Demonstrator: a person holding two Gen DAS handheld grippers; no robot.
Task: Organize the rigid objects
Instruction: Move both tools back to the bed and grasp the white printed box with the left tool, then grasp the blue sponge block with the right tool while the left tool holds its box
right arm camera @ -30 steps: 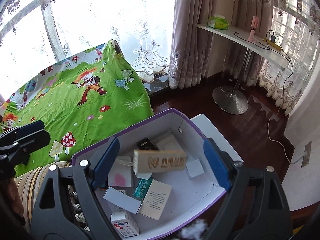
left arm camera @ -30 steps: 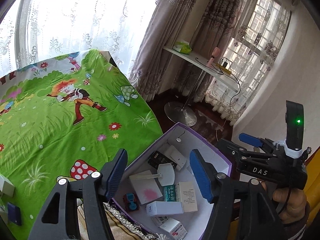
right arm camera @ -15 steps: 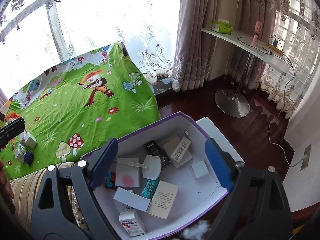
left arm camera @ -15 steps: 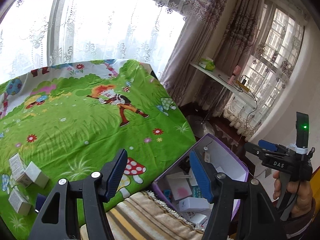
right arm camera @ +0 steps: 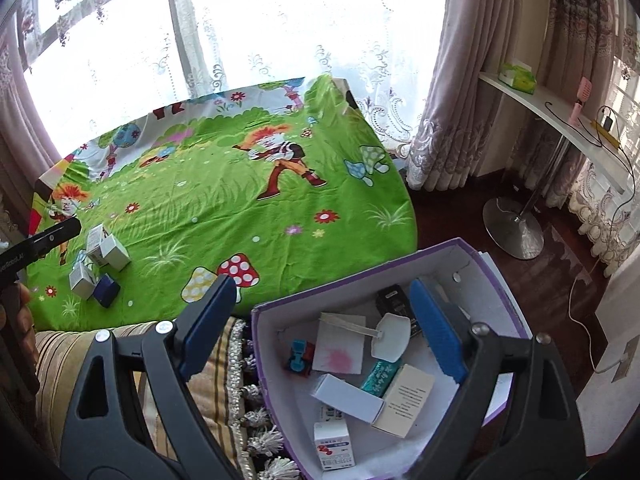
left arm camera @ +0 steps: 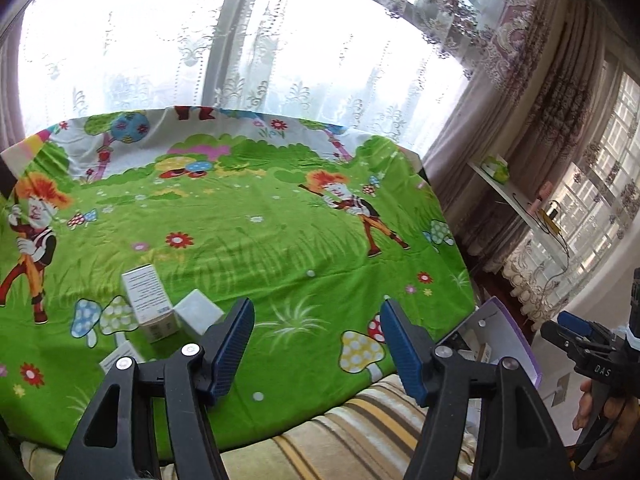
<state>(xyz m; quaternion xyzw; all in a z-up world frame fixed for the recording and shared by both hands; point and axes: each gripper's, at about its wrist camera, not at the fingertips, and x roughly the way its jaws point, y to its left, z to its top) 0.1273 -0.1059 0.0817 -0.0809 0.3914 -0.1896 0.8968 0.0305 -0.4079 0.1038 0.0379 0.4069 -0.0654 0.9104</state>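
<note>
- The letters "DAS" stand in white on the black body of the right gripper [left arm camera: 591,344], seen at the right edge of the left wrist view.
- Small white lettering runs along the black arm of the left gripper [right arm camera: 38,246] at the left edge of the right wrist view; it is cut off and unreadable.
- Fine print covers a white box [left arm camera: 145,295] on the green surface [left arm camera: 280,248]; too small to read.
</note>
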